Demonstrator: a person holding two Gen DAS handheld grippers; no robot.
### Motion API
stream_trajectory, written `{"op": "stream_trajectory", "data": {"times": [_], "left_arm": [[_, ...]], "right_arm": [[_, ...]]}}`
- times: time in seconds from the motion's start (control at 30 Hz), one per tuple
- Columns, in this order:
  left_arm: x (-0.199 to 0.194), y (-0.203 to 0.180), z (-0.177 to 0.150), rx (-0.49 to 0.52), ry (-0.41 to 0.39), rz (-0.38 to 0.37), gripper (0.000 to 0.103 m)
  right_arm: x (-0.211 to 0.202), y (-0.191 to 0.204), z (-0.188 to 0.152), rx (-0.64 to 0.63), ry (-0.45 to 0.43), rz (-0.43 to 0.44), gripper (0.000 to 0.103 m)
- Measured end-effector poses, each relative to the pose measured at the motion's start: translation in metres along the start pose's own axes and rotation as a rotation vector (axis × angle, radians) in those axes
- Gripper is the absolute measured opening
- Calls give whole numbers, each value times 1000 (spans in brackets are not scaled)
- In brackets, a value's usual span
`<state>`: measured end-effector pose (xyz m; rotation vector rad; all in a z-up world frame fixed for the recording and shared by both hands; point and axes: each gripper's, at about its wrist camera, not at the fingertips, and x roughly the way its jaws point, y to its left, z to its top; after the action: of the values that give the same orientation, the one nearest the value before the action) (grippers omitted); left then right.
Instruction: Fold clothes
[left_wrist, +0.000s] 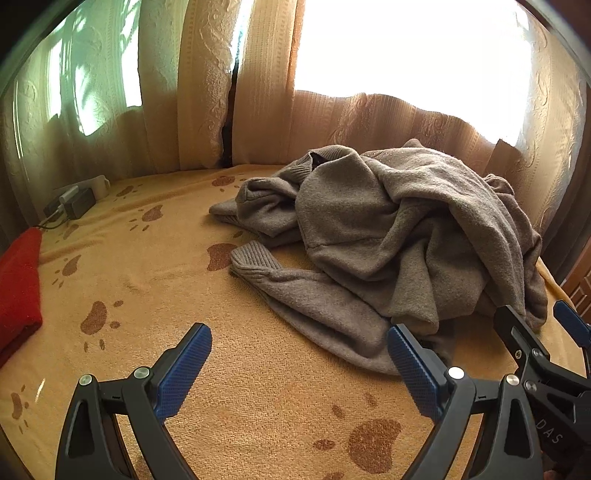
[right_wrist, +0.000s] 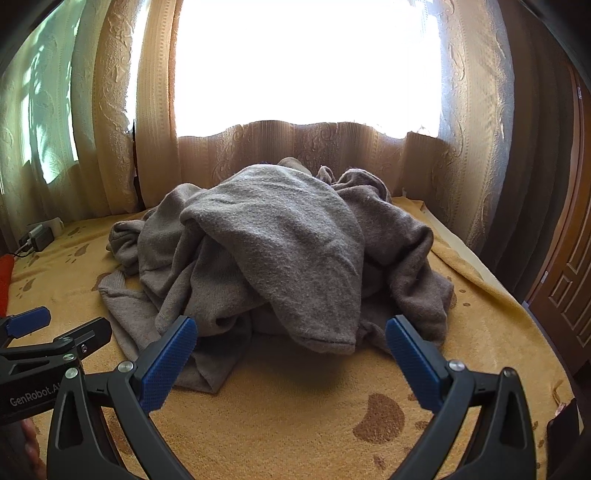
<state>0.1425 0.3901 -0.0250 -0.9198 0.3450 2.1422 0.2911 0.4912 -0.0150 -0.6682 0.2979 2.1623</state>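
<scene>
A grey-brown knitted sweater (left_wrist: 391, 229) lies crumpled in a heap on a yellow blanket with brown paw prints (left_wrist: 155, 280). One ribbed sleeve cuff (left_wrist: 253, 258) sticks out toward the left. My left gripper (left_wrist: 299, 347) is open and empty, just short of the sweater's near edge. In the right wrist view the sweater (right_wrist: 280, 251) fills the middle, and my right gripper (right_wrist: 290, 339) is open and empty, its fingers on either side of the near hem. The right gripper also shows at the right edge of the left wrist view (left_wrist: 543, 325), and the left gripper at the left edge of the right wrist view (right_wrist: 59, 328).
A folded red cloth (left_wrist: 18, 291) lies at the blanket's left edge. Chargers and a white box (left_wrist: 79, 199) sit at the far left by the curtains (left_wrist: 207, 92). A bright window is behind. A wooden door (right_wrist: 572, 266) stands on the right, past the bed edge.
</scene>
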Motion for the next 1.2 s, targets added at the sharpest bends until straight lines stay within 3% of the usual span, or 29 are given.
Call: {"op": "stream_trajectory", "data": {"times": [0.2,0.37,0.53,0.87,1.2], "left_arm": [[17,-2,-7,12,49,38,98],[43,4,-16,-22,150,27,99],[43,8,-15,-43,147,22,102],[40,7,-16,-34,152,31,102],[37,7,-17,-34,152,31,102]], "right_arm": [[10,0,-3,-8,46,-28,103],[22,-5,-5,11,110,-37,103],[57,7,-15,-65,322,-60,103],[70,-9,-23,27,347,18,102],[77,-13,-24,35,350,22,102]]}}
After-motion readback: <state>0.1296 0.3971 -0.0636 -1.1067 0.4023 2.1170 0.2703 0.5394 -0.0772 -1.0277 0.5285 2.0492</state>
